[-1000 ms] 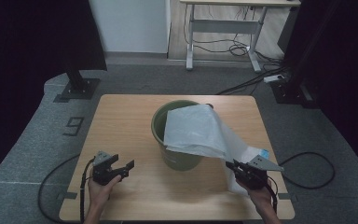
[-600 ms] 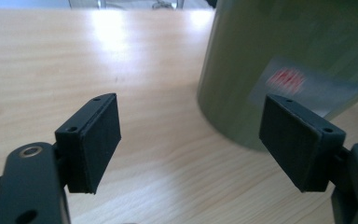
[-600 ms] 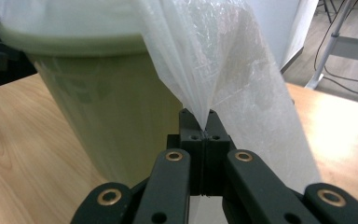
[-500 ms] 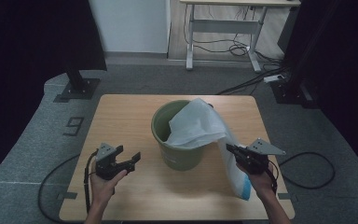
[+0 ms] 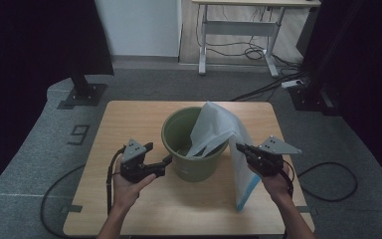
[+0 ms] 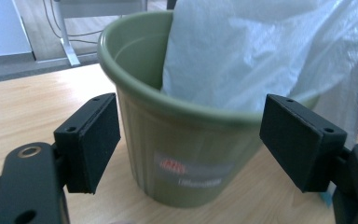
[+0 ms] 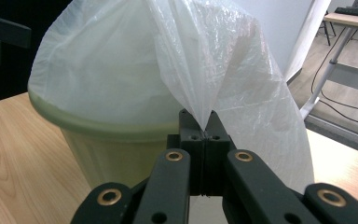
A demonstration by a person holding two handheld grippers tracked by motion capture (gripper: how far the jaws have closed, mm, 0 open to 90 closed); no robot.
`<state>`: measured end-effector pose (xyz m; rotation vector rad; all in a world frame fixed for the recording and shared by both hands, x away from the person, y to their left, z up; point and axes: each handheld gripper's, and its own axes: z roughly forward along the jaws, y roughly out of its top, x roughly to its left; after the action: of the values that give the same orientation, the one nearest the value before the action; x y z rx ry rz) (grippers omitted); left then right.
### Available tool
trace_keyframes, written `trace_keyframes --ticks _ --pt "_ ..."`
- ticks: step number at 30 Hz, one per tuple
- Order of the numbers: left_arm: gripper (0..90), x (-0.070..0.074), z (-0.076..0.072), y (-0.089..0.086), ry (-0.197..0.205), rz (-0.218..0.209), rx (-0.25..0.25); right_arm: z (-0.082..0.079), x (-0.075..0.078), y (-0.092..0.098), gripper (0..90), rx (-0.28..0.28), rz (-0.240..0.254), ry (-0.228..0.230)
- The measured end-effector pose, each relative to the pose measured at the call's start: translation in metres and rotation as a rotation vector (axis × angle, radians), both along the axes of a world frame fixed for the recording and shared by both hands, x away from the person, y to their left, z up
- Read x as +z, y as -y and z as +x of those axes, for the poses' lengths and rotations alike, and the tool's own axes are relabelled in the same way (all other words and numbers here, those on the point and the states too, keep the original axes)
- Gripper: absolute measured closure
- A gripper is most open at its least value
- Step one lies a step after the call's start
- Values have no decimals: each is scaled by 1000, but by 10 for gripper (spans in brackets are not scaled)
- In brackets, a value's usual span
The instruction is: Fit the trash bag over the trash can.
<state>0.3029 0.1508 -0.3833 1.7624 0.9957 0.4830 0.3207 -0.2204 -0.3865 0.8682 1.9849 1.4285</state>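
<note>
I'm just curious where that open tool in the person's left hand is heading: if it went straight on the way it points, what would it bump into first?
Most likely the ribbed green plastic bucket: it stands between the left tongs' open jaws.

thin, crinkled, translucent white plastic bag [image 5: 218, 130]; smooth, ribbed green plastic bin [image 5: 191, 158] with slight sheen; pale wood-grain table [image 5: 129, 119], satin; matt black gripper pads [image 6: 95, 140].

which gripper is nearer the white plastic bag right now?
Right. The right gripper is shut on a fold of the white plastic bag, beside the green plastic bucket. The left gripper stands open on the bucket's other side, apart from the bag.
</note>
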Motion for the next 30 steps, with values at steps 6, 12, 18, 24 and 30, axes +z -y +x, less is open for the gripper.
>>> trace_keyframes --ticks 6,12,18,24,30 --pt "197 12 15 12 -24 22 20 4 7 -6 876 2 4 -9" --pt "196 21 17 22 -19 25 9 8 11 -13 872 -9 -6 -18" --pt "193 27 15 39 -12 30 -41 9 13 -23 871 -22 -32 -26" --pt "184 28 17 56 -1 22 -85 13 13 -31 863 -32 -23 -46" --pt "180 30 18 71 24 39 -106 17 13 -37 858 -31 -12 -59"
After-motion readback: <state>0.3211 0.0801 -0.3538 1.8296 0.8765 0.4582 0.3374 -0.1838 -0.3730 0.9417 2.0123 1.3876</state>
